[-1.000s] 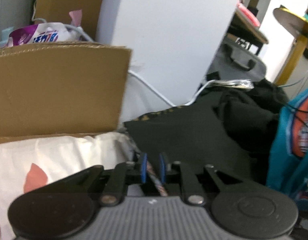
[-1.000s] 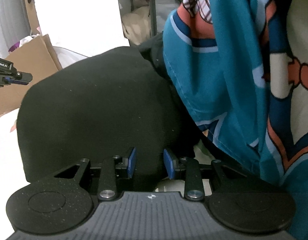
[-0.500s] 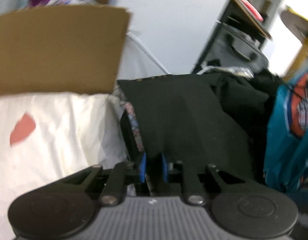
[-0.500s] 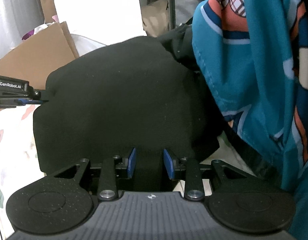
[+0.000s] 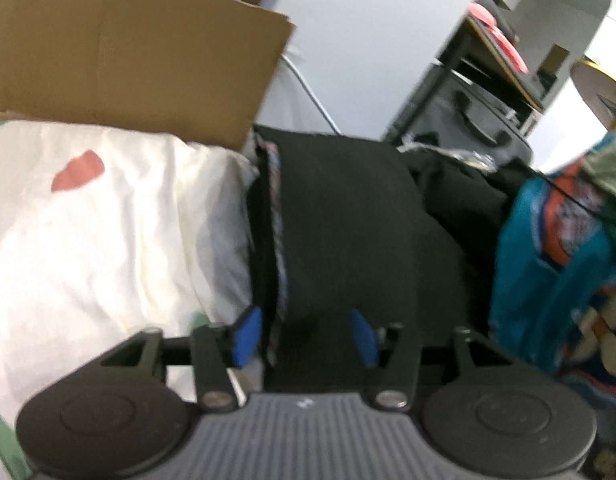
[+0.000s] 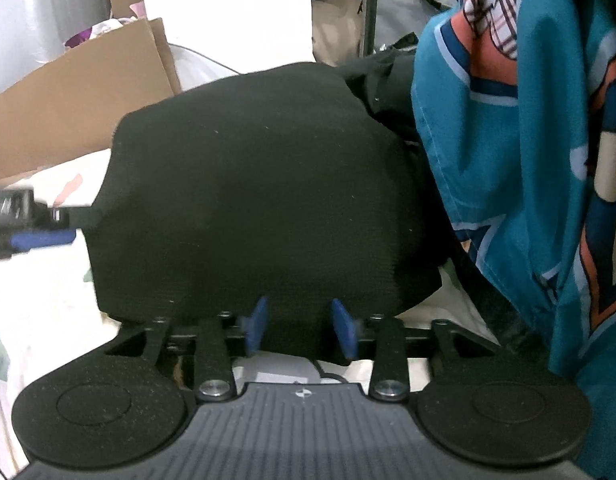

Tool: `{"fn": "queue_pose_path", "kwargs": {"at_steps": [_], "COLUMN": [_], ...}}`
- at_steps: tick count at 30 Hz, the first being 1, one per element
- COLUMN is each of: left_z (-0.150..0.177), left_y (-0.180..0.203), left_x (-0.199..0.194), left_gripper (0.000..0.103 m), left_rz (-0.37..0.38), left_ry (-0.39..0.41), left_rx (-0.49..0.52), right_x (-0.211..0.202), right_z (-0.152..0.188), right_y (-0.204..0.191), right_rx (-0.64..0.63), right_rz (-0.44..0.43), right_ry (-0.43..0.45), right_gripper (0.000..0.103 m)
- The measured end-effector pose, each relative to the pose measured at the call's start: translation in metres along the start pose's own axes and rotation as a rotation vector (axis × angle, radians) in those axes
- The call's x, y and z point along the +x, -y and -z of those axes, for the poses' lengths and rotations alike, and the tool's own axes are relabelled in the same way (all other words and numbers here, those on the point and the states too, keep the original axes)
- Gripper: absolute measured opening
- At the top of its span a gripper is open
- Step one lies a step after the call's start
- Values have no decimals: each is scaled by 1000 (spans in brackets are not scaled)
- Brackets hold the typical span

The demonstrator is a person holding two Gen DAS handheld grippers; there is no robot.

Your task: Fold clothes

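A folded black garment [image 5: 348, 216] lies on the white bedding [image 5: 108, 240], with a patterned layer showing along its left edge. My left gripper [image 5: 306, 336] stands open, its blue pads [image 5: 247, 336] wide apart on either side of the garment's near left corner. In the right wrist view the same black garment [image 6: 260, 184] fills the middle. My right gripper [image 6: 300, 326] is open at its near edge, with cloth lying loose between the pads [image 6: 255, 324]. The left gripper's fingertip [image 6: 40, 238] shows blurred at the garment's left side.
A cardboard box [image 5: 128, 60] stands behind the bedding on the left. A teal patterned cloth [image 6: 528, 160] hangs close on the right. Dark clothes [image 5: 468, 188] are piled behind the garment, with a grey bag [image 5: 460, 120] and a desk further back.
The left gripper came down with the garment's corner and opened its fingers wide. The right gripper's fingers spread slightly, and the garment now rests lower on the bedding.
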State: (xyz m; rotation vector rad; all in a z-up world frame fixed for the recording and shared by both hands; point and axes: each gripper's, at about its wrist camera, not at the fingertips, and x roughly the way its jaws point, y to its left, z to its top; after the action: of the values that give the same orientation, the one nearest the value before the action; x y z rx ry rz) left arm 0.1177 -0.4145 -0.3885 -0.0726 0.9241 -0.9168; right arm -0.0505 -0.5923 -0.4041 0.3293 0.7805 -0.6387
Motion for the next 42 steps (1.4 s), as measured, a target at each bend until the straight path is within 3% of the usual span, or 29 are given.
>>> {"fn": "queue_pose_path", "kwargs": {"at_steps": [3,6,12,18,22,29,35,42], "left_z": [14,27,45,52,57,59,42,1], "left_y": [10,21,32,36,37,32,23,19], "left_x": [-11,-22,-37,-42,-38,-50,-80,-133], "left_gripper": [77,86,90,92,93,94,97,98], "left_rz": [15,26,50,69,76,37,-7,-57], "left_ry": [-18,-29,-72,-77,-79,-95,-88,-70], "left_rx": [24,67,83,121,72,95,136,168], "right_x": [-10,-22,-44,-56,-61,-69,-80,-105], "right_z": [2,5,11,20,23,20,17,-18], "right_y": [-7,-13,-14,-6,-7,-6,-23,-51], "right_rx": [-19,-39,-72,-73,-78,-39,9,20], "right_rz": [-6,-12,10,32,46,-3,-75,-163], "right_ry": [6,12,-3,-36,-38,-29,-8,-24], "right_gripper": [57,71,85,87,87,89,91,95]}}
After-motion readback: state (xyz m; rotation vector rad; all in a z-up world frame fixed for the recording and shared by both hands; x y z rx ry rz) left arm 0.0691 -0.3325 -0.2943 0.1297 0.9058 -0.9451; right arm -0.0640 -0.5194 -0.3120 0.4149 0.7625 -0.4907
